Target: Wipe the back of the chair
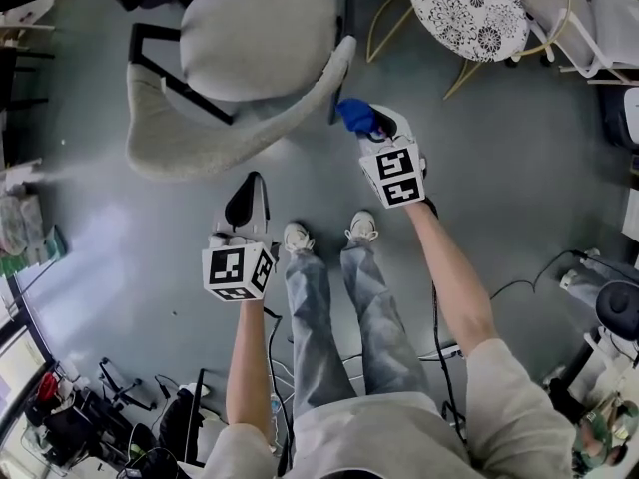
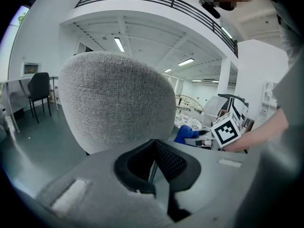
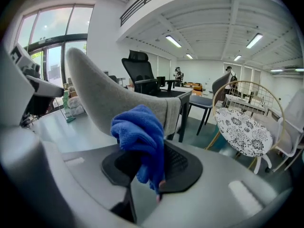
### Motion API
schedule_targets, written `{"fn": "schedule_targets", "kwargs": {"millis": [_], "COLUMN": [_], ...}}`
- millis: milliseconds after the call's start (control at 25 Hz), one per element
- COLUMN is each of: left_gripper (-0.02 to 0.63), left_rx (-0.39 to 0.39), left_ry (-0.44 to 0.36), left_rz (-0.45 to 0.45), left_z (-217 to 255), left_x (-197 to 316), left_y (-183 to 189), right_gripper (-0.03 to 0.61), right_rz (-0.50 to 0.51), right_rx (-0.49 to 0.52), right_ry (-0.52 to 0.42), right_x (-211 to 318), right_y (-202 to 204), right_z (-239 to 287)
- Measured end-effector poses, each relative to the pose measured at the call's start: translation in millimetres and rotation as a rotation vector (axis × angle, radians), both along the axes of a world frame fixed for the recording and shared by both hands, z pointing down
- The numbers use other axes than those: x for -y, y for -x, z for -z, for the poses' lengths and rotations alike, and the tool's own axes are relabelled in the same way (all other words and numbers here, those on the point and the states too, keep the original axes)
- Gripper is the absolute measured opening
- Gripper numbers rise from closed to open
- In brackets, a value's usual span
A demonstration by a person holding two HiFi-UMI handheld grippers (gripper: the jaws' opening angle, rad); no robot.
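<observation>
The grey fabric chair (image 1: 230, 138) stands in front of me, its curved back (image 2: 116, 106) facing both grippers. My right gripper (image 1: 377, 128) is shut on a bunched blue cloth (image 3: 140, 132), which hangs over its pads. The blue cloth (image 1: 354, 116) sits just at the right edge of the chair back (image 3: 104, 99); I cannot tell if they touch. My left gripper (image 1: 248, 196) is held lower, short of the chair back. It is shut with nothing between its fingers (image 2: 171, 163). The left gripper view also catches the cloth (image 2: 186, 133) and the right gripper's marker cube (image 2: 227, 131).
A white patterned round chair (image 1: 466, 8) stands to the right of the grey one. A black office chair (image 3: 140, 72) and a dark table (image 3: 178, 95) are behind it. Cables (image 1: 519, 287) lie on the floor at right, clutter (image 1: 80, 407) at lower left. The person's feet (image 1: 329, 236) are between the grippers.
</observation>
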State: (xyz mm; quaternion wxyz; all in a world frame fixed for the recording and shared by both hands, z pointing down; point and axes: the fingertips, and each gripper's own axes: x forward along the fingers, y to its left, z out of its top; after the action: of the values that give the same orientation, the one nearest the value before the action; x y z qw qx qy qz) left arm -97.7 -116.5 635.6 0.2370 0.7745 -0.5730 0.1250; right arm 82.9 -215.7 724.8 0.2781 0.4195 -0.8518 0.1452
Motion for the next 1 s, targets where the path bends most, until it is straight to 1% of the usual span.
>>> {"fn": "schedule_targets", "kwargs": {"millis": [280,360,520,760,1000], "left_gripper": [0.002,0.002,0.002,0.002,0.002], "left_rx": [-0.011,-0.013,-0.017,-0.024,-0.025], "left_ry": [-0.021,-0.021,-0.021,-0.040,-0.075], "left_rz": [-0.005,-0.004,0.002,0.003,-0.005], "left_z": [9.9,12.2,19.1,44.0,94.4], "left_x": [-4.4,-7.7,-15.5,-20.2,-27.2], "left_y": [-2.3,-2.1,0.0,-1.9,-5.6], "right_gripper": [0.103,0.103,0.101,0.101,0.101], "right_rz": [-0.002,-0.003,-0.040,-0.087,-0.111], "right_rx": [0.044,0.046,0.043,0.062,0.083], "right_ry": [-0.086,-0.093,-0.081,-0.087,-0.130], "right_x": [-49.9,-67.2,-95.3,-100.1,-96.4], "right_y": [-10.6,-15.2,-27.7,-32.6,-32.6], "right_z": [55.3,66.0,76.5,103.5,163.2]}}
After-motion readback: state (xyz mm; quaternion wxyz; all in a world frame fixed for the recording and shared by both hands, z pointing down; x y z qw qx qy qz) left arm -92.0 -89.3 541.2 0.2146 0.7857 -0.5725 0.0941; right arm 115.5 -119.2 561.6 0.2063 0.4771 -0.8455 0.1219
